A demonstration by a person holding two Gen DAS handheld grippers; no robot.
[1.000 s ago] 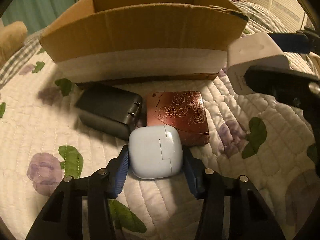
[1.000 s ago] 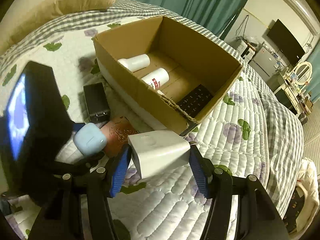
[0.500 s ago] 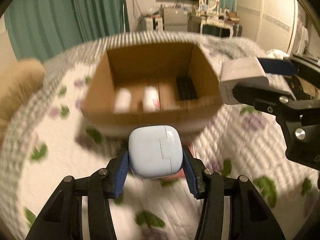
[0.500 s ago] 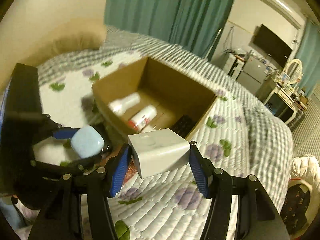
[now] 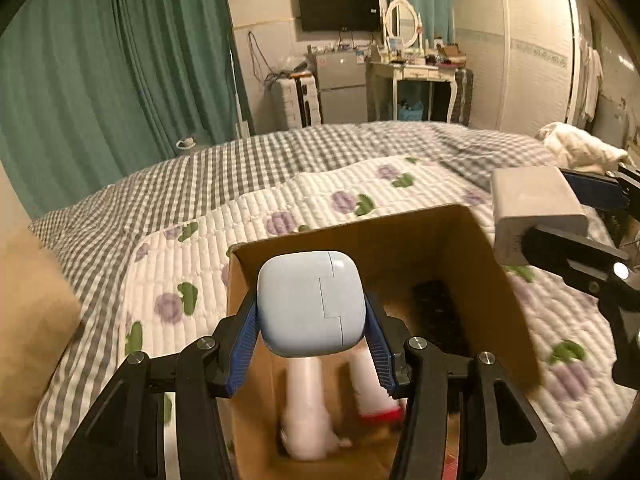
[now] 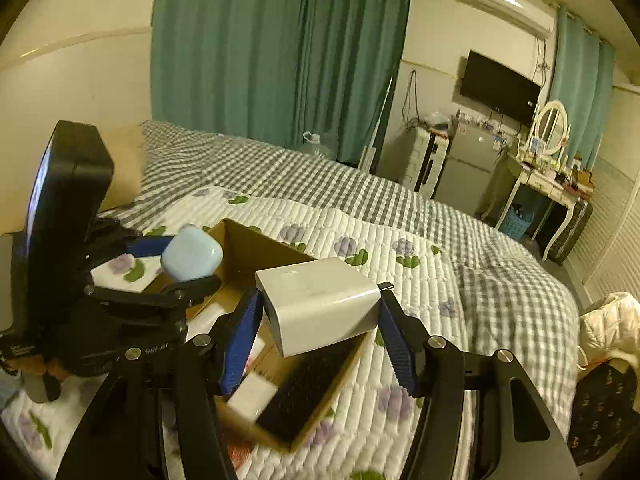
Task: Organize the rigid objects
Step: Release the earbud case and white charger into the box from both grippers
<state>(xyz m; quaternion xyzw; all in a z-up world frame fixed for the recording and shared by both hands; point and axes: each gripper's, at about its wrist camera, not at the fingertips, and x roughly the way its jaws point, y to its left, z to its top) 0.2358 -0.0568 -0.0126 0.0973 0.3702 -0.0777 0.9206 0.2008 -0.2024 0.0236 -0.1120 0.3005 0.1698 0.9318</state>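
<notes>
Bed w/ quilt (image 5: 320,208), open box (image 5: 472,248) sitting on it, both tongs held above it. Inside: two white bottles (image 5: 308,408) and a dark remote (image 5: 436,312), blurred. Left gripper (image 5: 311,312) is clamped on a blue case (image 5: 311,304), directly over the box's left half, so a straight drop looks enough. Right gripper (image 6: 320,320) pinches a white charger (image 6: 320,304), over the box's right side, roughly above the remote; prob. next in.

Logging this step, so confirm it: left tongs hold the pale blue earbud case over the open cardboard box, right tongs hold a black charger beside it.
One detail is off: the charger in the right tongs is white, not black, as the right wrist view shows. The left tongs do hold the pale blue earbud case over the open cardboard box.
</notes>
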